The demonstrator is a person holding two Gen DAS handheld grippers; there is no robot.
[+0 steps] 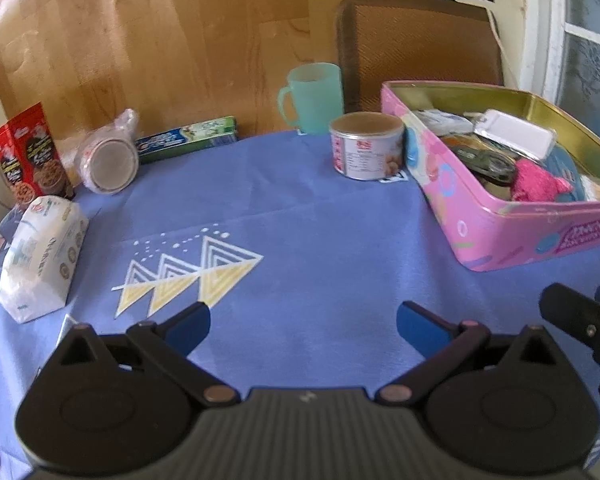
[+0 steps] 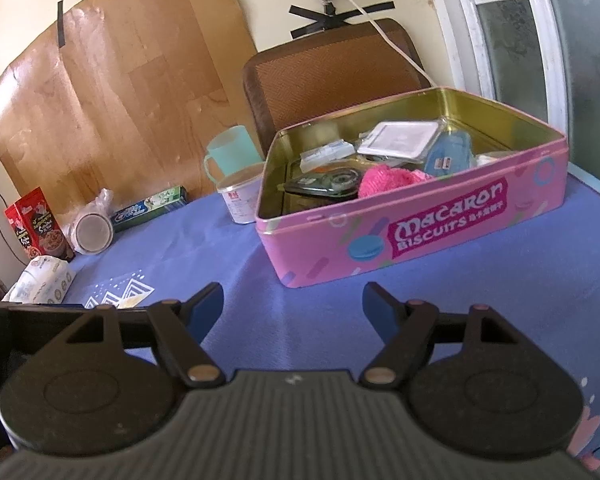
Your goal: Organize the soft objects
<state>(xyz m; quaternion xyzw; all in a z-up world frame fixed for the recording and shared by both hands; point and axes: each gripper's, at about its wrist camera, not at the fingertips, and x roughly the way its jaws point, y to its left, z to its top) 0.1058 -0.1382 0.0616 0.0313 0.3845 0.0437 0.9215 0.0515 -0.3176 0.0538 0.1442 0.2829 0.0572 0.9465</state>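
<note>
Left hand-held gripper: released, jaws spread wide, nothing between them; only the blue cloth of the bench shows in the gap. Right hand-held gripper: likewise released and empty, jaws apart over bare cloth at the lower centre of its frame.

Pink biscuit tin: lidless, standing on the bench at the centre right of the right wrist view and at the right edge of the left wrist view. Inside it lies a pink knitted soft object, near the front wall, beside a dark tape dispenser. A blue item and a white flat case lie further back in the tin.

White soft pack: on the bench at the left edge of the left wrist view, well apart from the tin.

Other items along the far edge of the bench:
- red carton, upright, upper left;
- wrapped cup stack, lying on its side just beside the carton;
- toothpaste box, lying flat;
- teal mug, upright;
- short can, upright, just beside the tin's left end.

A brown chair back stands behind the bench.
</note>
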